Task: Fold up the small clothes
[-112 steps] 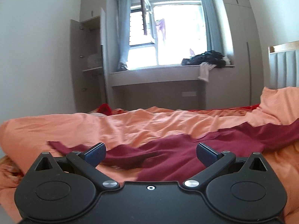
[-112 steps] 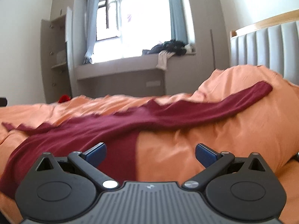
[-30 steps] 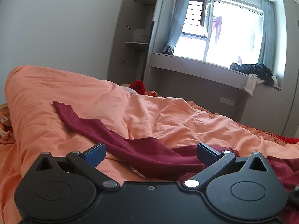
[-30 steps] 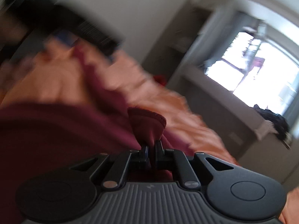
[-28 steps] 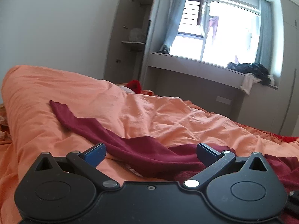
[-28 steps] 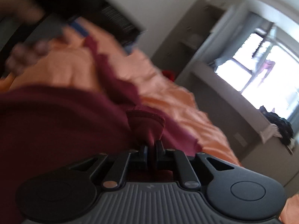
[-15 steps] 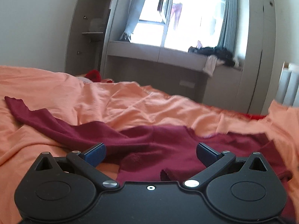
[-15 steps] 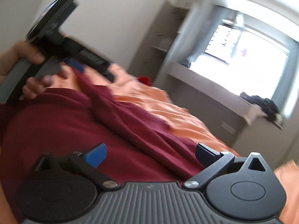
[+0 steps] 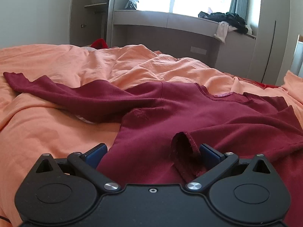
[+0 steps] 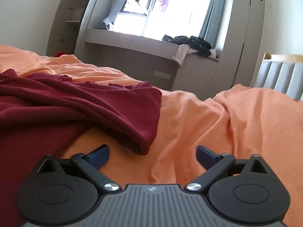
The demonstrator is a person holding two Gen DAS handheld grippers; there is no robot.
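Clearly mid-fold: on the rumpled orange duvet (image 9: 56, 128) the soft maroon top (image 9: 217, 117) lies with one sleeve still stretched far left. The left gripper (image 9: 151, 152) gapes wide over its hem; the right gripper (image 10: 152, 154), empty, narrows beside the folded edge. That sleeve probably goes next.
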